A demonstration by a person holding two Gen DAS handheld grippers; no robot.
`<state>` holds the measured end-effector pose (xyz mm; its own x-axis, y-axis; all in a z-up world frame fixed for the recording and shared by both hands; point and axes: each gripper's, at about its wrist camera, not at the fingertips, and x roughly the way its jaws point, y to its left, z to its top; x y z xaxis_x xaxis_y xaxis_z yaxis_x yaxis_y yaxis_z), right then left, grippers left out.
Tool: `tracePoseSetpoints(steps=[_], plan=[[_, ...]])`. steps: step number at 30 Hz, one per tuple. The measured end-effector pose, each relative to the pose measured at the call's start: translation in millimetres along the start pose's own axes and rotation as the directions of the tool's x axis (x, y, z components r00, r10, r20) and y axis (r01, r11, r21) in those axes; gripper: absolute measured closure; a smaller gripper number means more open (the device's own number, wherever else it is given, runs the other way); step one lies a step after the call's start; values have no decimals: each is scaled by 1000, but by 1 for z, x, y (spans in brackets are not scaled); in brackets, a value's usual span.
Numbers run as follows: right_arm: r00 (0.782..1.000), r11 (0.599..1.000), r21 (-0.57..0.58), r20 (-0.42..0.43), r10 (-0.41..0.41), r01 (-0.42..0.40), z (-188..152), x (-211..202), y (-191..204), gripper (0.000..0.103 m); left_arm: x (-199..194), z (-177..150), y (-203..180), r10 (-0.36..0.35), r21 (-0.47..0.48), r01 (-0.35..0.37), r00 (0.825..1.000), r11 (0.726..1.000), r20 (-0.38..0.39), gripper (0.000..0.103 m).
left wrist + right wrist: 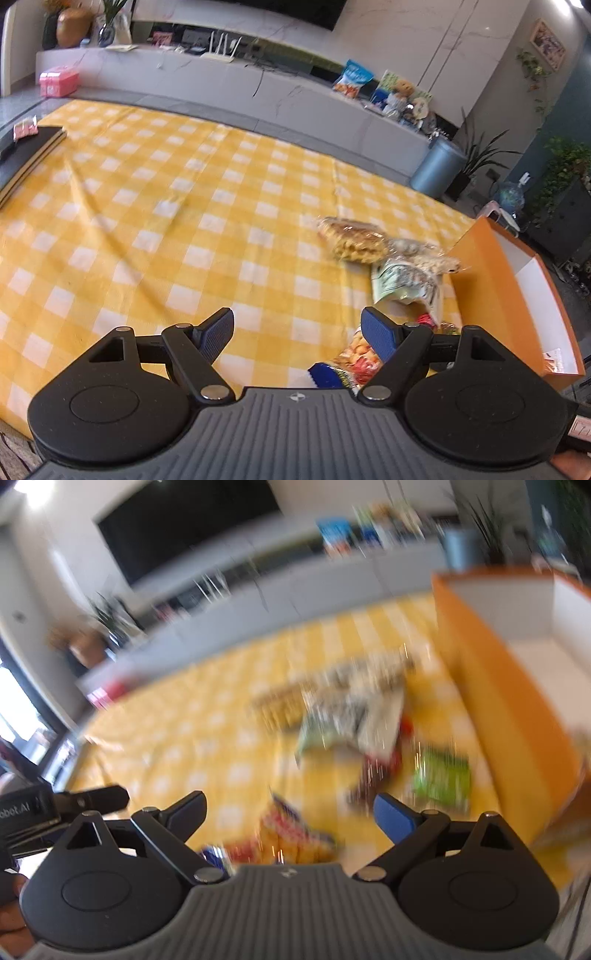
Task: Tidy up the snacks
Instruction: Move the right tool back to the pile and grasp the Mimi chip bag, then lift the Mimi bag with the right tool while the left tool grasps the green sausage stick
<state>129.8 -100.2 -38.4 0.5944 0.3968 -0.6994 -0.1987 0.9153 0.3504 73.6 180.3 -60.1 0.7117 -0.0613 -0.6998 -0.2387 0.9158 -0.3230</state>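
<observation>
A: Snacks in shiny crinkly bags (388,254) lie on our yellow checked cloth (155,192), beside the orange cardboard box (495,280).
B: We hold nothing; left gripper (301,330) and right gripper (290,812) both gape wide.

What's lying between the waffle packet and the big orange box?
In the left wrist view, a clear crinkly packet of pale snacks lies between the clear-wrapped waffle packet and the open orange cardboard box, its tip nearly at the box wall.
</observation>
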Motion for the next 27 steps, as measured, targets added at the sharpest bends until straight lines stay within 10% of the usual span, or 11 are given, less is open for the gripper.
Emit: tracePoseSetpoints(steps=[6,19,27], plan=[[990,978,153,-34,-138,142,-27,26,11,3,7,-4,-4,150,71,-152,988,986,23,11],[932,926,102,-34,-361,363,-62,62,64,5,6,2,9,111,-8,-111,994,994,-14,11],[958,955,-85,15,-285,285,-64,57,72,55,3,5,12,127,-17,-127,992,992,-6,11]])
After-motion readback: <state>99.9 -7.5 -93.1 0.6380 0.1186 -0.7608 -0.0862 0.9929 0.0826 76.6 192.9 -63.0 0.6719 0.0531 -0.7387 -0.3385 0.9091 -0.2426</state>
